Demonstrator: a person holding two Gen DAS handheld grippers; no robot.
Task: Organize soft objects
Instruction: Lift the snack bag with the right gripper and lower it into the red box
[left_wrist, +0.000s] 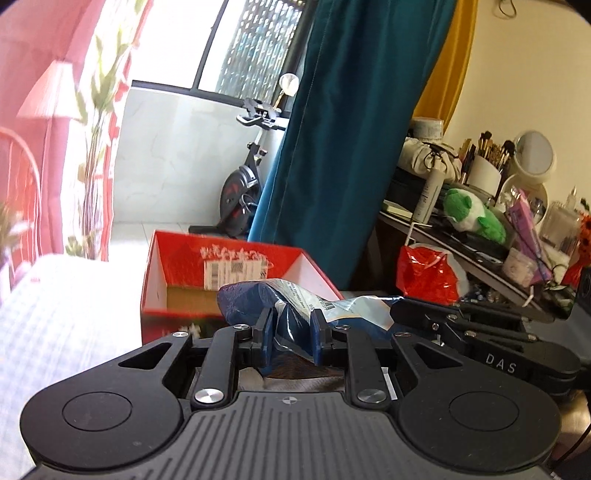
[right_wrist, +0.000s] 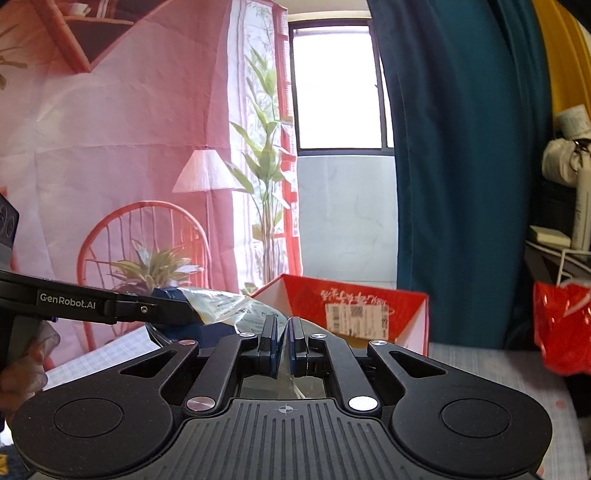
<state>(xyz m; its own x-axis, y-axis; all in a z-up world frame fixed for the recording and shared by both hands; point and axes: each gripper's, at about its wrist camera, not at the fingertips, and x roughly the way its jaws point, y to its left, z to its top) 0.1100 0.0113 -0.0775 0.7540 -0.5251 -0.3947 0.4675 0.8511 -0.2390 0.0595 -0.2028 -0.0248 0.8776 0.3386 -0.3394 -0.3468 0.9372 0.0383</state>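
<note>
Behind the bed (left_wrist: 55, 302) stood a red box (left_wrist: 229, 273). Both grippers, left (left_wrist: 291, 325) and right (right_wrist: 282, 332), pinched a blue packet (left_wrist: 258, 295) between them; carrying it level over the box would help.

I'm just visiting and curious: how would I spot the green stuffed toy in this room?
Find the tall teal curtain; right of it is a cluttered dressing table. The green stuffed toy lies there, below the cup of makeup brushes. It is the only fuzzy, bright green-and-white thing among bottles and jars.
</note>
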